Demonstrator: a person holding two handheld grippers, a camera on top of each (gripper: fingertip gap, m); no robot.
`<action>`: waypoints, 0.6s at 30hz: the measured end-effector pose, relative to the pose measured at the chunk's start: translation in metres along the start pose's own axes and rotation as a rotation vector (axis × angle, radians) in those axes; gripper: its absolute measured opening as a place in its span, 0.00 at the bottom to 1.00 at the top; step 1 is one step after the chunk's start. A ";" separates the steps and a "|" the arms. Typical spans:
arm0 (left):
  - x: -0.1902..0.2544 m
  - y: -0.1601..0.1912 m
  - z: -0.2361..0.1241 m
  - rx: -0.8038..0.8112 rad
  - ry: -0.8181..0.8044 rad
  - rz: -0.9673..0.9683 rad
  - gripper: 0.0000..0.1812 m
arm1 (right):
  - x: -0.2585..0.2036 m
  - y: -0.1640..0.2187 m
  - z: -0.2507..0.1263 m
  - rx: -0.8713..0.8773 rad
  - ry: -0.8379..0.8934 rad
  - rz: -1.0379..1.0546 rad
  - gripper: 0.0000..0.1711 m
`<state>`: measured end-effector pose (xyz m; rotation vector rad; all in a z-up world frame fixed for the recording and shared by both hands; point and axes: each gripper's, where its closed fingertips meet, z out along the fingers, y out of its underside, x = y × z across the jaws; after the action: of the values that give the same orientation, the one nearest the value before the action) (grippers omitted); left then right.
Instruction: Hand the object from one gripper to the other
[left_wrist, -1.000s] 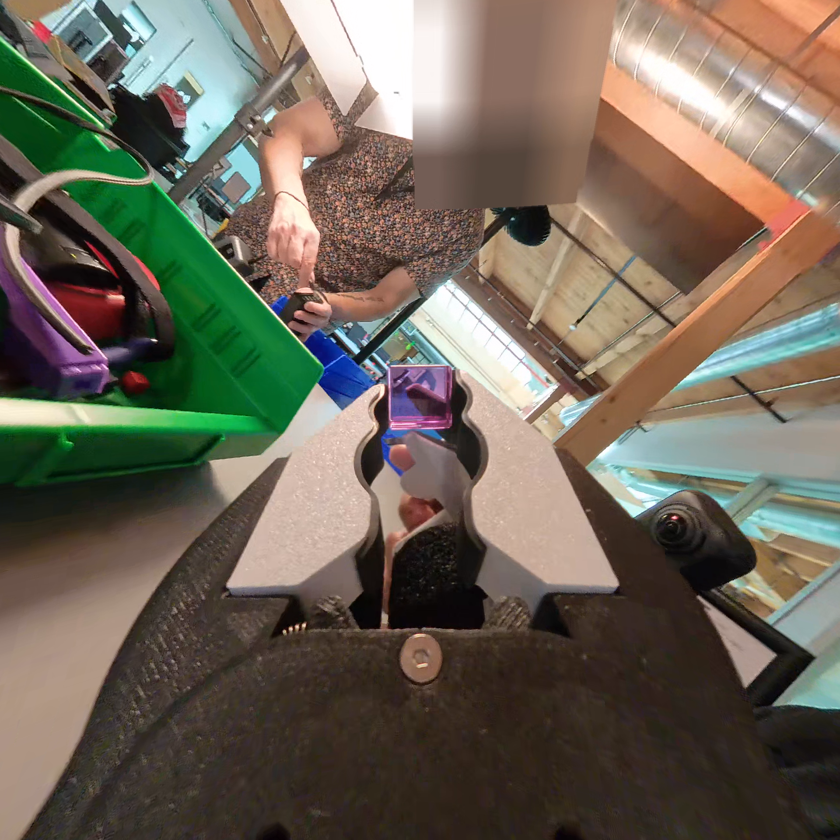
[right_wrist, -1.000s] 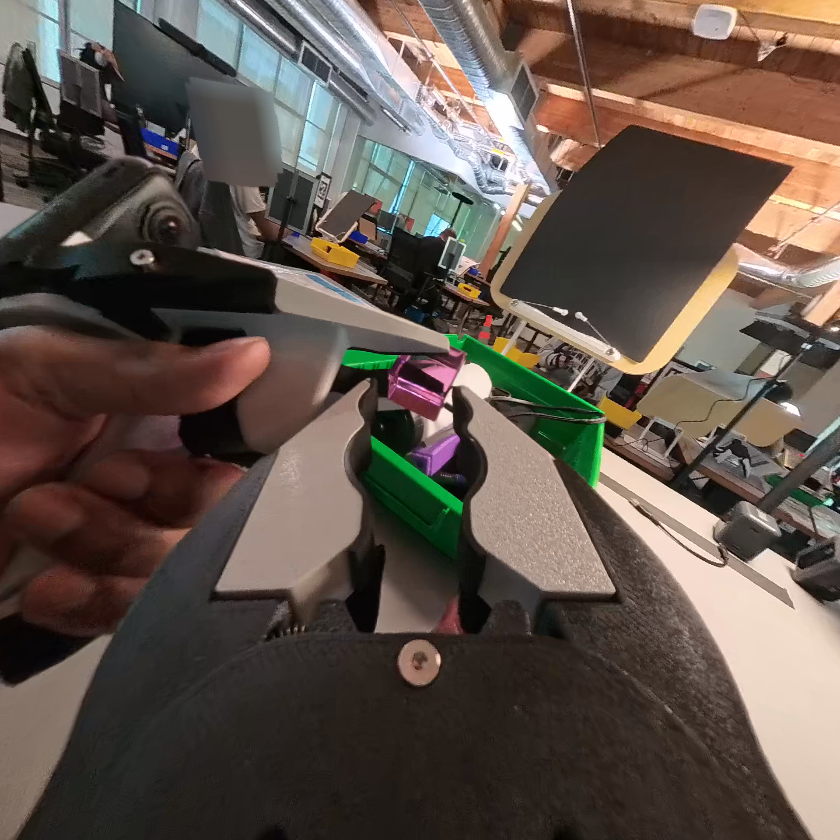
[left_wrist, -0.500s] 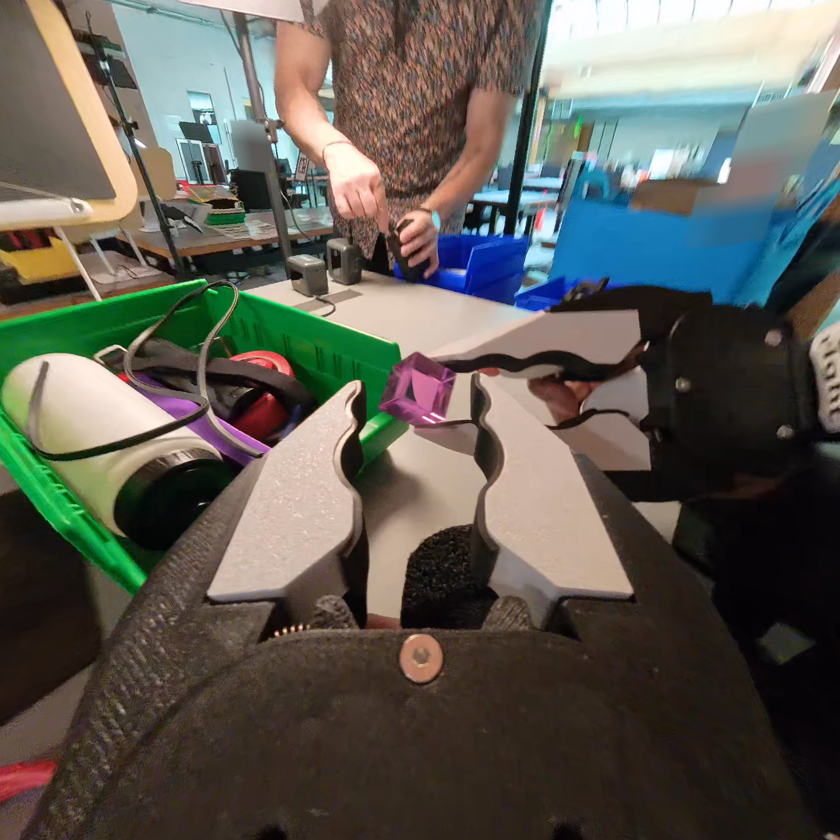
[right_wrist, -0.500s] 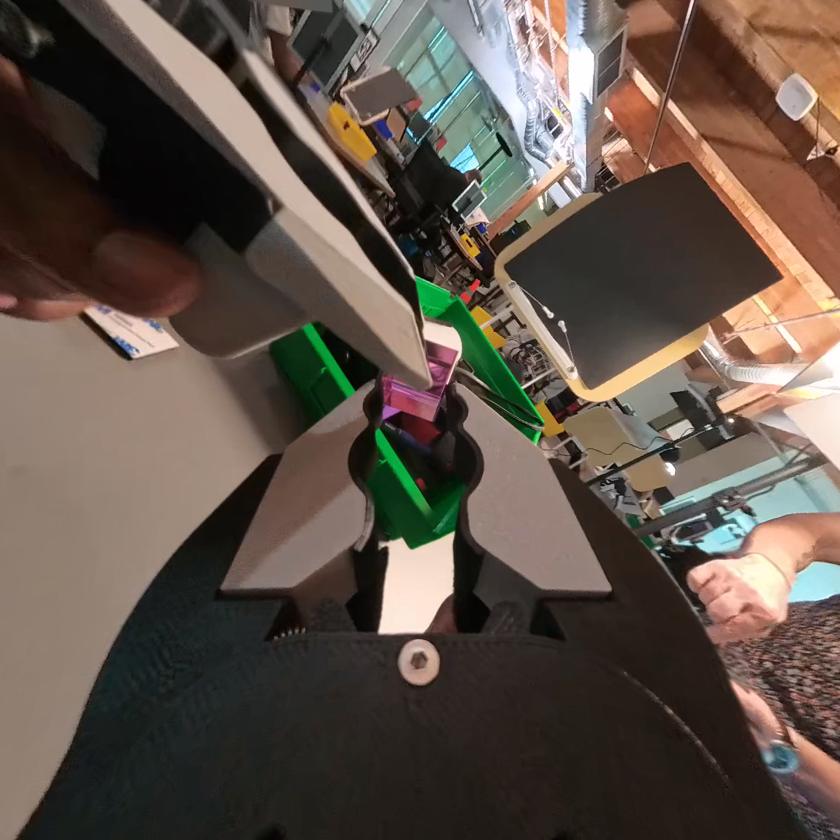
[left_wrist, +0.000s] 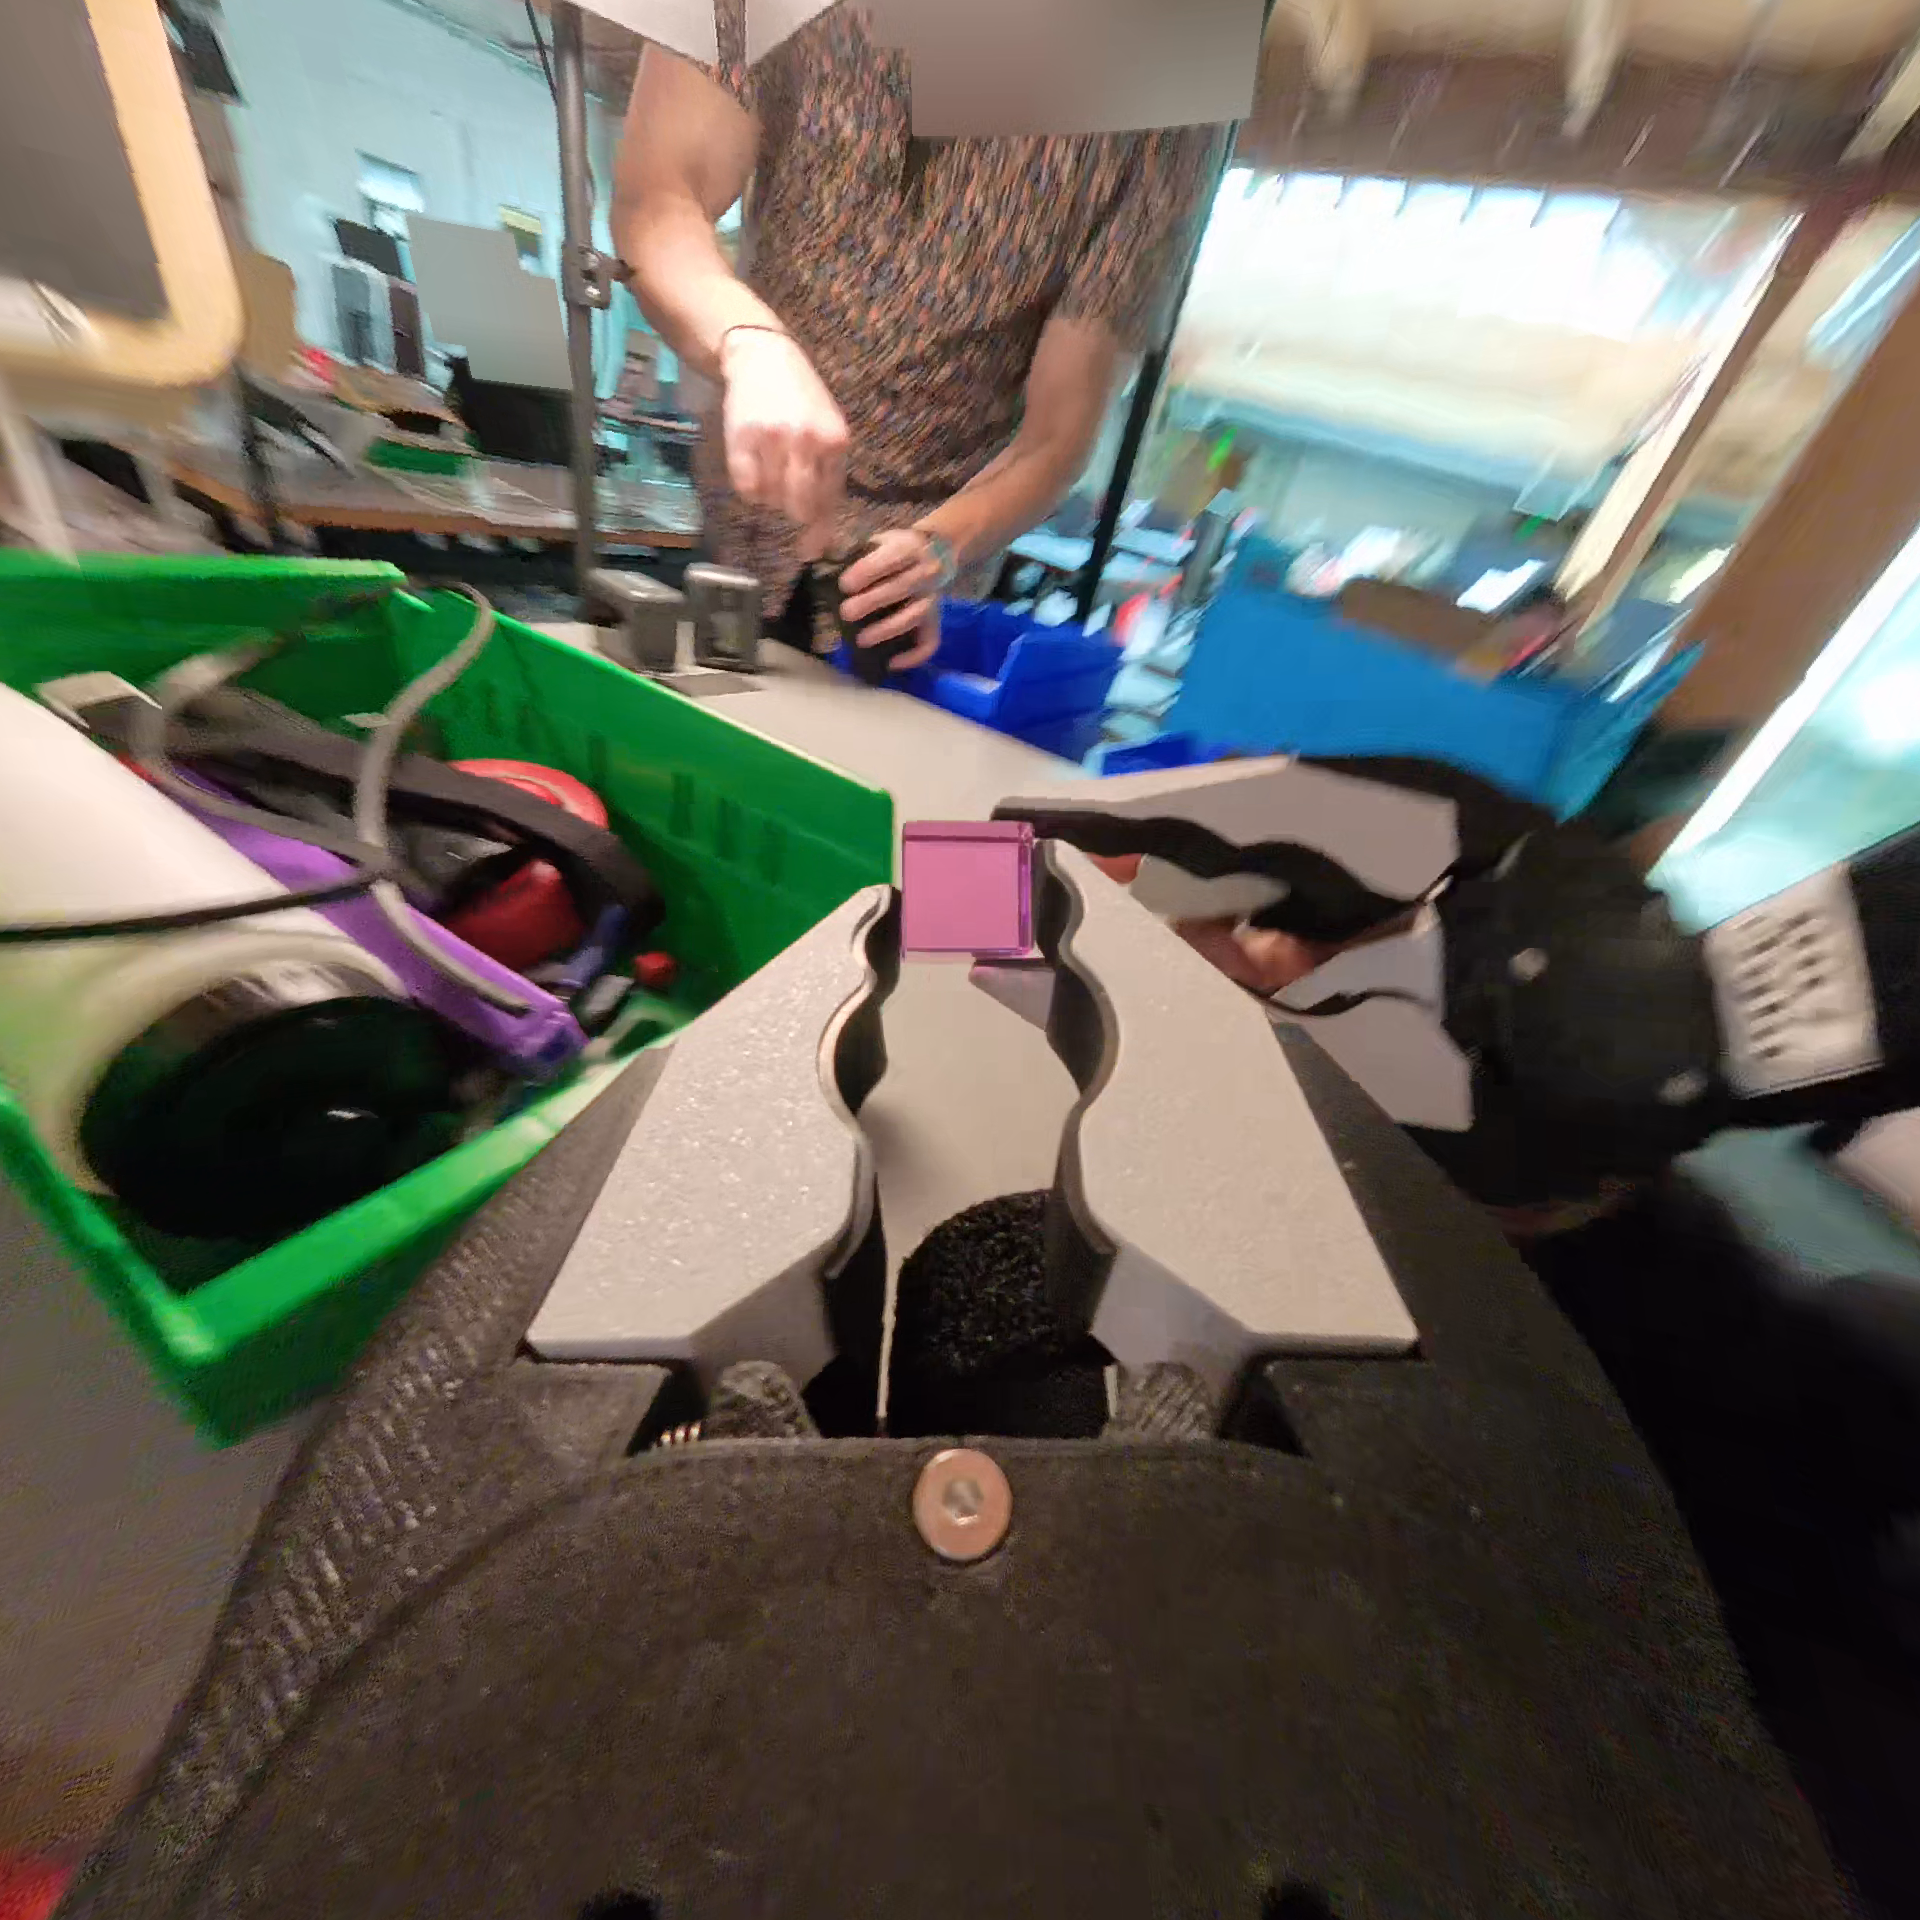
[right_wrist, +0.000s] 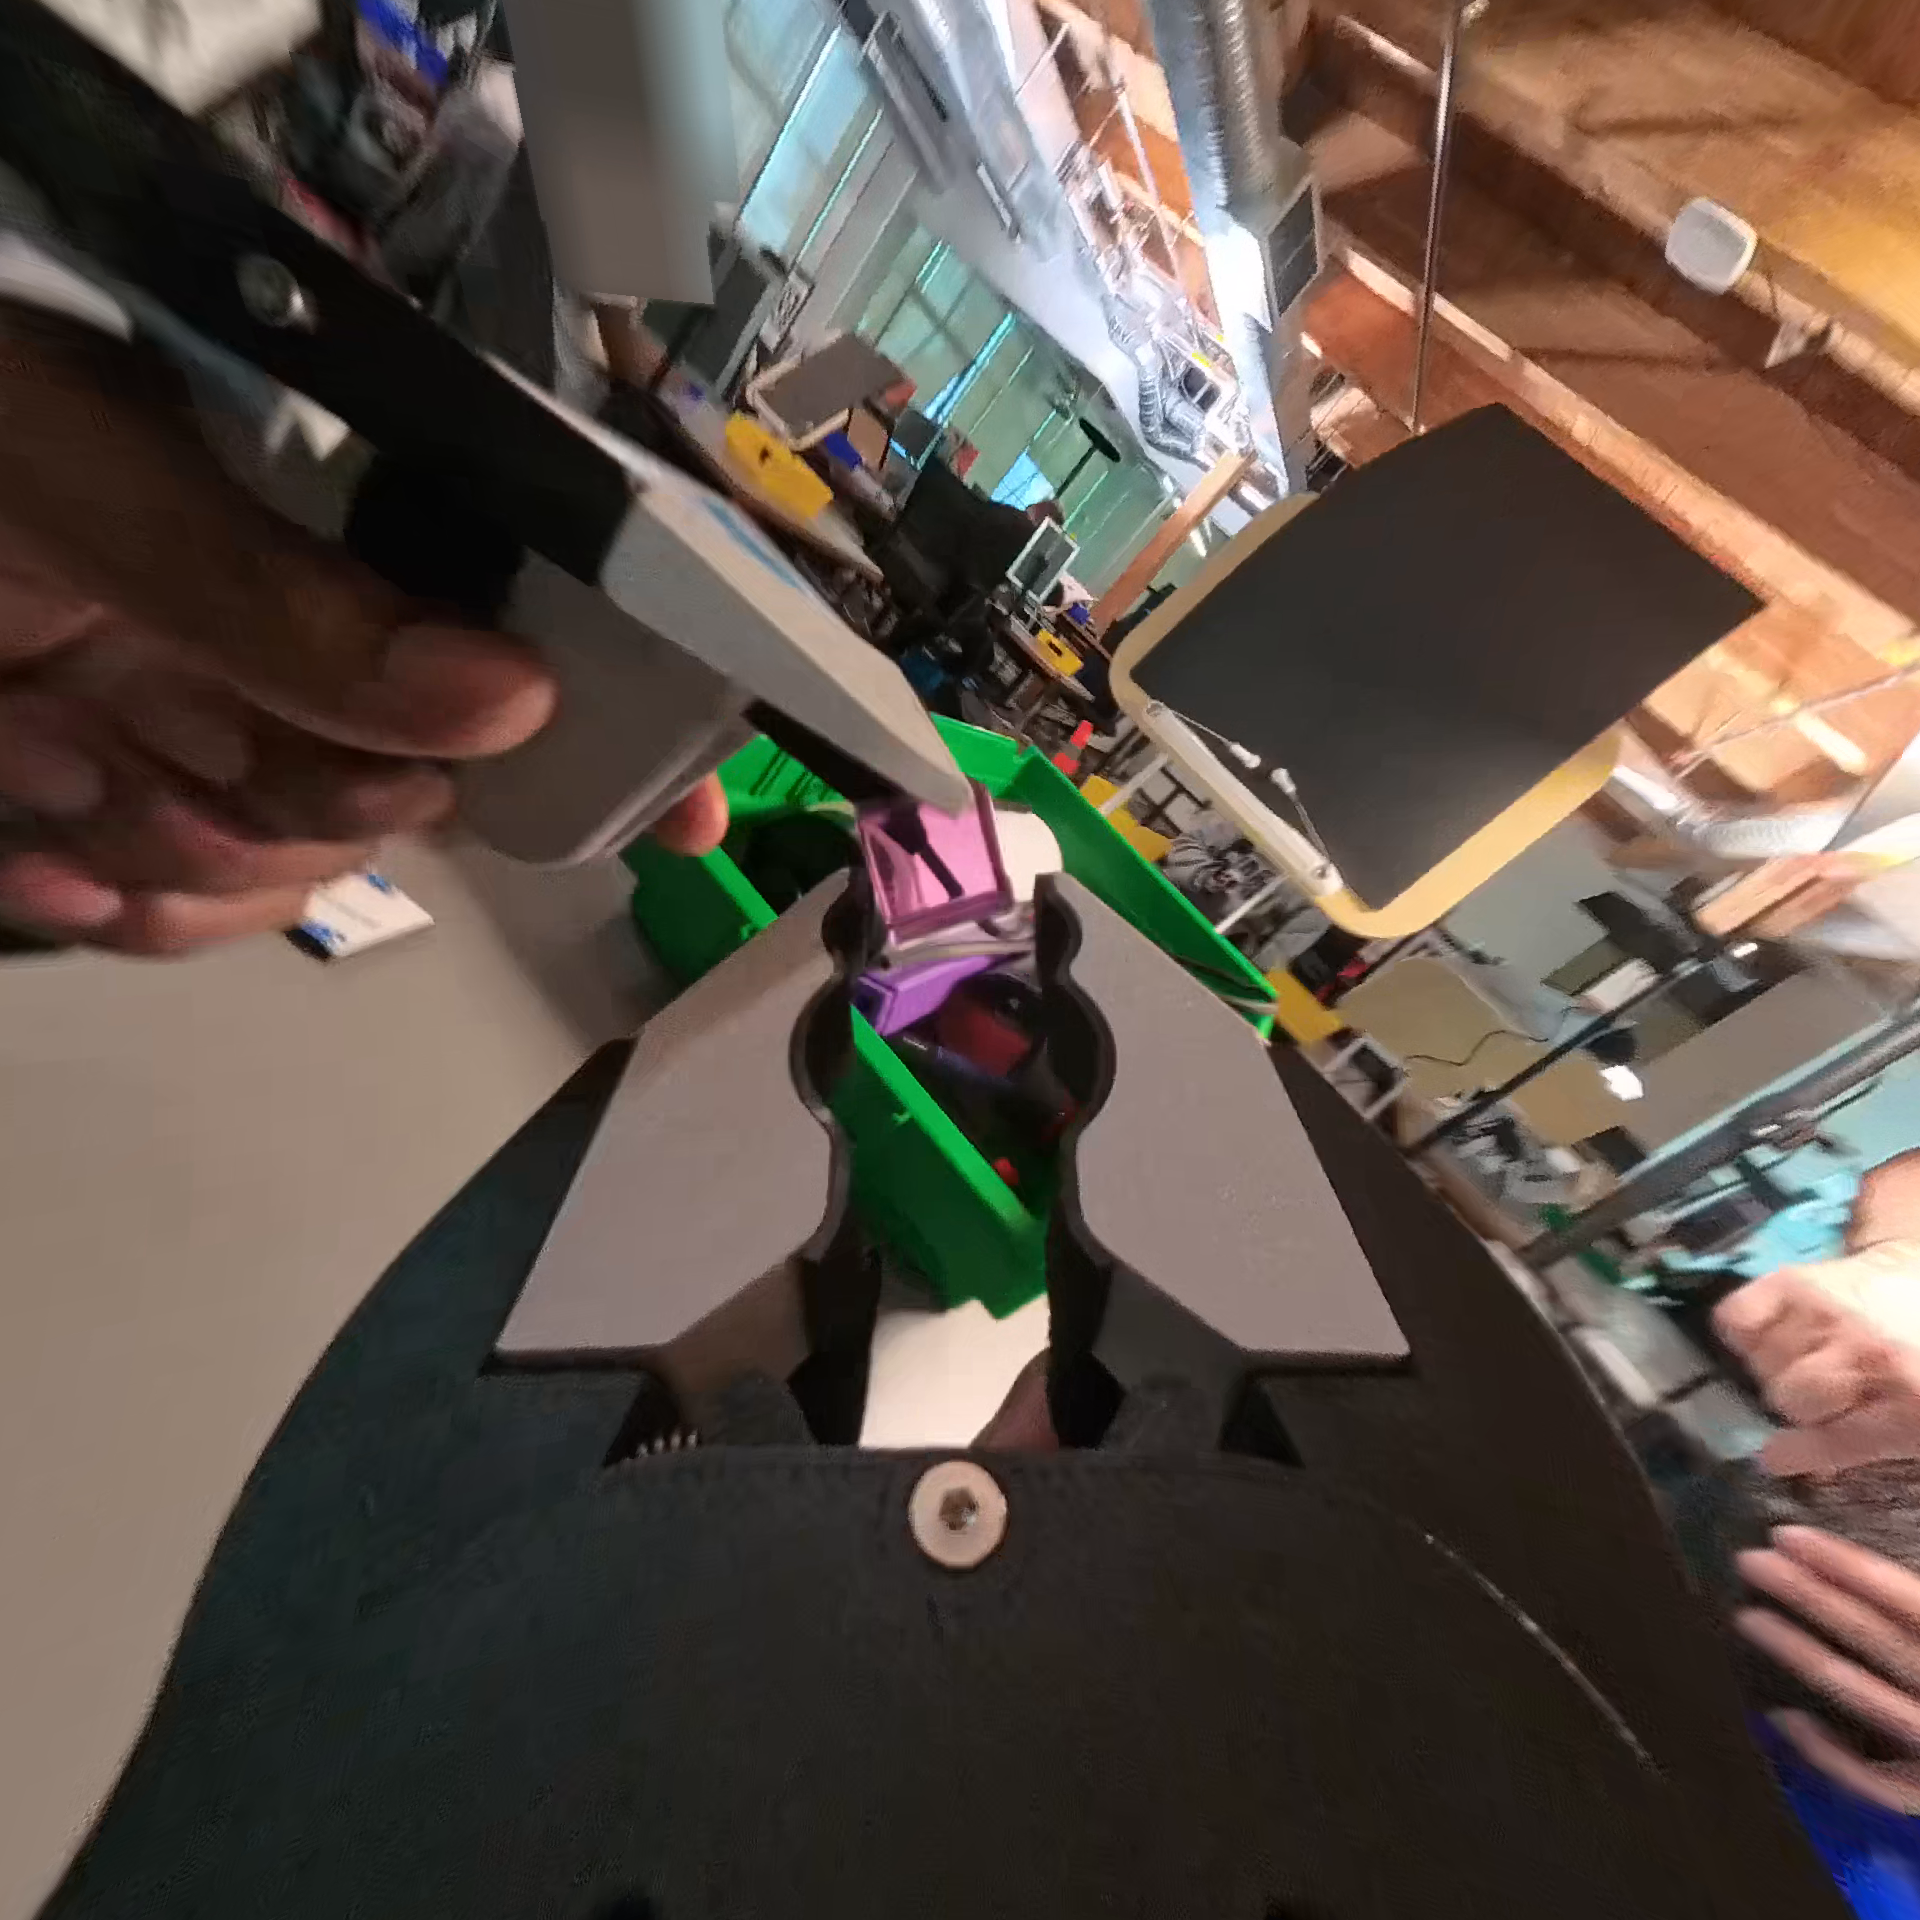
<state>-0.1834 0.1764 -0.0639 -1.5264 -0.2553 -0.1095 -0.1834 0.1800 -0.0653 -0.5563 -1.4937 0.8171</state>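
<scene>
Purple cube is up in the air above the desk, just off the green bin's right edge; left gripper has its fingers pinching the cube's sides; right gripper comes in crosswise, fingers spread a bit, tips beside the cube, cannot tell if touching.

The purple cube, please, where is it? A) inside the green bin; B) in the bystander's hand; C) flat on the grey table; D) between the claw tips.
D: the purple cube sits between the tips of the left claw, clear of the green bin.
</scene>
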 end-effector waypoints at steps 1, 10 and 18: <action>-0.001 -0.003 -0.001 0.037 0.054 -0.117 0.15 | 0.001 0.000 -0.001 0.017 -0.007 0.072 0.22; -0.006 -0.011 0.000 0.204 0.305 -0.619 0.15 | -0.002 -0.008 -0.004 0.125 -0.056 0.394 0.21; 0.007 -0.005 0.007 0.201 0.332 -0.684 0.15 | 0.005 -0.007 -0.002 0.100 0.076 0.258 0.22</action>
<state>-0.1779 0.1834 -0.0574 -1.1452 -0.4969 -0.8451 -0.1813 0.1800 -0.0568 -0.7069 -1.3197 1.0532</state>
